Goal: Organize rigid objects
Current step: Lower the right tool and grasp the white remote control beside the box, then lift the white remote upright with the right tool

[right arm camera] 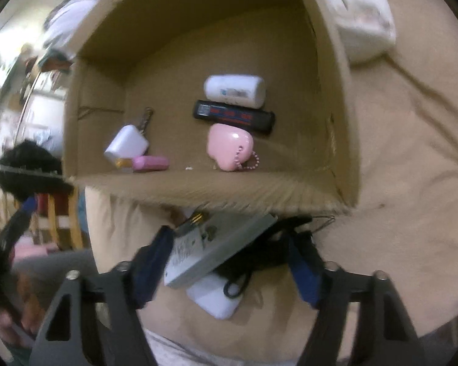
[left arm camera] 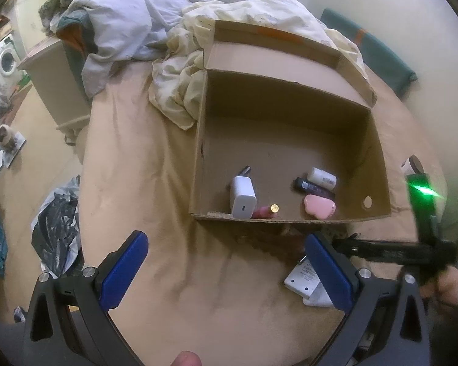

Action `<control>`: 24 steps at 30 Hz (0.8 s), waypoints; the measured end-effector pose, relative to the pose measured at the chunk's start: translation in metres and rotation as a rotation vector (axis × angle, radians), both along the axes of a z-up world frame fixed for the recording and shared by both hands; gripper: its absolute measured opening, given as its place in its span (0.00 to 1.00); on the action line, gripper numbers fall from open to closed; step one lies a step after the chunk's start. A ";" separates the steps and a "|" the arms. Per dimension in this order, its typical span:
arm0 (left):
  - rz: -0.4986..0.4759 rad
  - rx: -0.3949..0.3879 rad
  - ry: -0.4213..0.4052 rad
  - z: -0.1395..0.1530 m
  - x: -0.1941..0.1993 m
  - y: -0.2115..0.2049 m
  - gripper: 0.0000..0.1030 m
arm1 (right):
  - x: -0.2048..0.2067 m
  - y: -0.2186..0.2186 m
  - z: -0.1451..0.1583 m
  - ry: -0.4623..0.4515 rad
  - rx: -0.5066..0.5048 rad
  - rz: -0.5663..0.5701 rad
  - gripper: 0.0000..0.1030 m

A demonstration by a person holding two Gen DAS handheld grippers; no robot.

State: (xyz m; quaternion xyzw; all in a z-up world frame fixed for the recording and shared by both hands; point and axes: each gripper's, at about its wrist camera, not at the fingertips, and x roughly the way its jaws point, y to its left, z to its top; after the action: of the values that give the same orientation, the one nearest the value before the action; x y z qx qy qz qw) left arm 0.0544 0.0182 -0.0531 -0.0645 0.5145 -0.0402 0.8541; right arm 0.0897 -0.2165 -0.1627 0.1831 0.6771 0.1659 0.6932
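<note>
An open cardboard box (left arm camera: pixel 378 164) sits on the tan bed. It holds a white charger (left arm camera: pixel 242 196), a pink tube with a gold cap (left arm camera: pixel 267 211), a pink heart-shaped case (right arm camera: pixel 229 146), a black bar (right arm camera: pixel 233 117) and a white bottle (right arm camera: pixel 235 89). My left gripper (left arm camera: pixel 227 241) hangs open and empty in front of the box. A white power adapter (right arm camera: pixel 204 253) with prongs lies tilted over a white block (right arm camera: pixel 213 300), between the fingers of my right gripper (right arm camera: pixel 229 238). The left pad touches the adapter. A black cable (right arm camera: pixel 259 259) hides whether the right pad presses.
Crumpled bedding (left arm camera: pixel 180 70) is piled behind and left of the box. A black plastic bag (left arm camera: pixel 56 231), a cat (left arm camera: pixel 6 135) and a washing machine (left arm camera: pixel 4 56) are on the floor side at left. A hand (left arm camera: pixel 448 286) holds the right tool.
</note>
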 end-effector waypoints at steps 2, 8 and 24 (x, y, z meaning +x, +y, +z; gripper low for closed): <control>0.003 -0.007 0.001 0.000 0.001 0.001 1.00 | 0.002 -0.004 -0.013 0.045 0.029 -0.066 0.55; -0.003 -0.009 0.009 -0.002 0.003 -0.001 1.00 | 0.005 -0.001 -0.030 0.075 0.105 -0.157 0.52; -0.017 -0.005 0.020 -0.004 0.005 -0.005 1.00 | -0.022 -0.025 0.076 -0.143 -0.076 0.039 0.21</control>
State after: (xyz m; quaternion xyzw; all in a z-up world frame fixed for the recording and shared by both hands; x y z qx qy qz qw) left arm 0.0595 0.0130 -0.0568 -0.0626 0.5232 -0.0478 0.8486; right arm 0.0673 -0.2414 -0.0867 0.1310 0.6352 0.1662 0.7427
